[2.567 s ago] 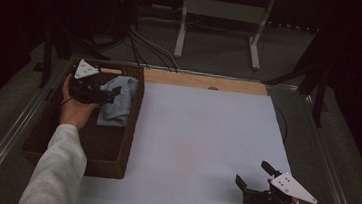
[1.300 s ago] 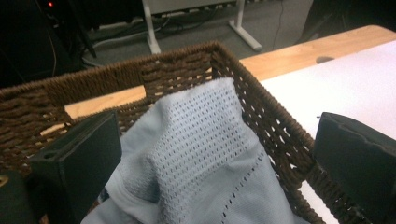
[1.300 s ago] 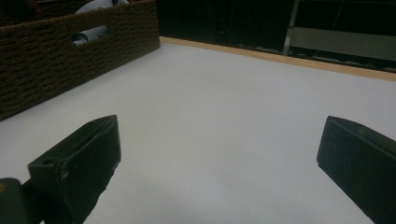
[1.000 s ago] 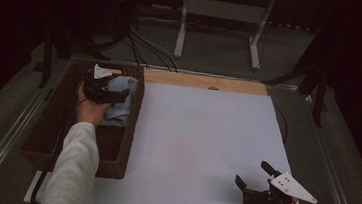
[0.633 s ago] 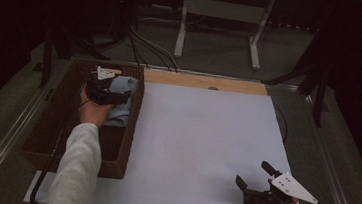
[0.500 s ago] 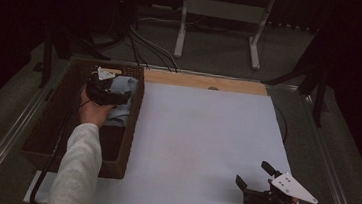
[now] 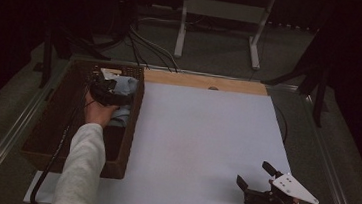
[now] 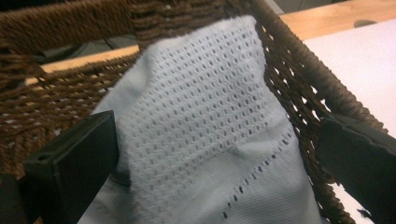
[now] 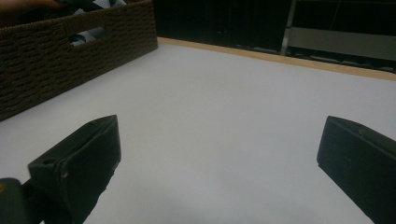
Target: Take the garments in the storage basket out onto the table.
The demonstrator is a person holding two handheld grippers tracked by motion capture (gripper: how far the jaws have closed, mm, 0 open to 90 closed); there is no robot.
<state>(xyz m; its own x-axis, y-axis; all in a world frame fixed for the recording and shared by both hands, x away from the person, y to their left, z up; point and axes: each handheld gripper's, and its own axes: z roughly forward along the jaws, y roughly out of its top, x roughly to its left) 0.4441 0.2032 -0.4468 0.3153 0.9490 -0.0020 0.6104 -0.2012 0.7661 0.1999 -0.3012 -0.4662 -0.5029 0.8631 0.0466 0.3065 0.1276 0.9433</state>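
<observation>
Change since earlier: left gripper has travelled from the near-left part of the basket toward its far right corner, down onto the cloth; right gripper has kept its place.

Left gripper: jaws spread wide, one on either side of the cloth, nothing clamped yet.

Cloth: pale blue, open-knit, bunched in the basket's far right corner and lying up against the woven wall.

Right gripper: jaws wide apart, holding nothing, resting low over the near right corner of the table.

Progress: early. Reach made; closing on the cloth, lifting it clear and setting it out are judged still to do.

Surroundings: white table surface bare, wooden strip along its far edge, cables and a stand on the floor beyond.

Obstructions: the basket's wall sits just beside the right-hand jaw and could catch it on closing or lifting.
</observation>
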